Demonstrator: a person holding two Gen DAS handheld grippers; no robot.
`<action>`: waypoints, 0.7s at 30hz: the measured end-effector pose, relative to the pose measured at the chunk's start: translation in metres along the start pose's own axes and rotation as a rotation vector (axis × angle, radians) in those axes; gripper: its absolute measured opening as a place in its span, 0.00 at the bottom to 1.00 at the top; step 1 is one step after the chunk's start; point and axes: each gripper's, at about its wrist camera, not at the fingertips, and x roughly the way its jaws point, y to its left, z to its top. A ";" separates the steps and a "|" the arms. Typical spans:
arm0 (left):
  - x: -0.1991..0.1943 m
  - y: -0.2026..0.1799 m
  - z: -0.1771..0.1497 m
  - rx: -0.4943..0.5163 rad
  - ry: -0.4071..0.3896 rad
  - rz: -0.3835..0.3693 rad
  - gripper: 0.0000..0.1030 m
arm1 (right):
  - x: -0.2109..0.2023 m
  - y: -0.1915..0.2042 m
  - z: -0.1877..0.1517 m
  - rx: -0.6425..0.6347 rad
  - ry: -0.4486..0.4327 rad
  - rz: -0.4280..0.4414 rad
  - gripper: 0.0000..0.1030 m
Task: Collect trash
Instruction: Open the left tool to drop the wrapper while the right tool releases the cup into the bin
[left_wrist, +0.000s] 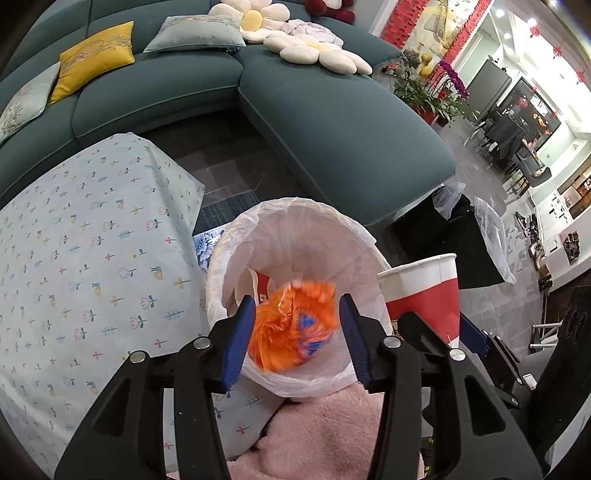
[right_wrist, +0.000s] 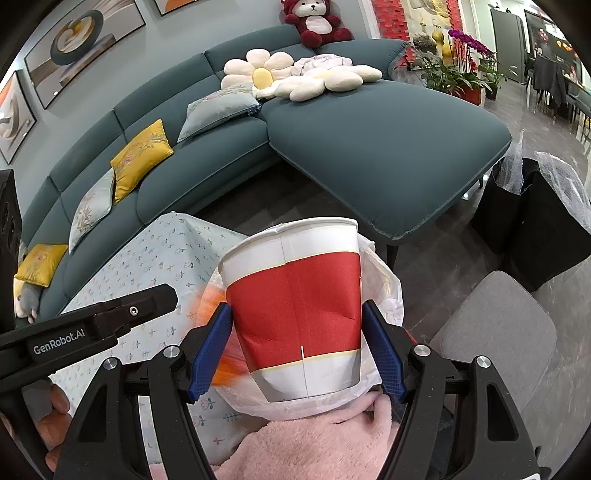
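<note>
Left tool (left_wrist: 297, 334) gapes empty above the bin (left_wrist: 364, 236), wrapper (left_wrist: 291, 328) falling; right tool (right_wrist: 297, 345) clamps the cup (right_wrist: 295, 310) beside it, ready to drop.

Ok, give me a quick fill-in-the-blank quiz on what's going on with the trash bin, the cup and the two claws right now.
1. The right claw is shut on a red and white paper ____.
2. The blurred orange wrapper sits between the fingers of the open ____ claw, over the bin.
3. The bin is lined with a clear plastic ____.
4. The yellow cushion lies on the ____.

Missing words: cup; left; bag; sofa
</note>
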 end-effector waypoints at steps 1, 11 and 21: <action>-0.001 0.001 0.000 -0.003 -0.002 0.002 0.45 | 0.000 0.000 0.001 -0.001 0.000 0.000 0.66; -0.011 0.021 -0.003 -0.042 -0.028 0.033 0.53 | -0.001 0.007 0.003 -0.018 -0.009 0.010 0.66; -0.021 0.038 -0.009 -0.073 -0.058 0.086 0.60 | 0.002 0.024 0.008 -0.053 -0.004 0.016 0.67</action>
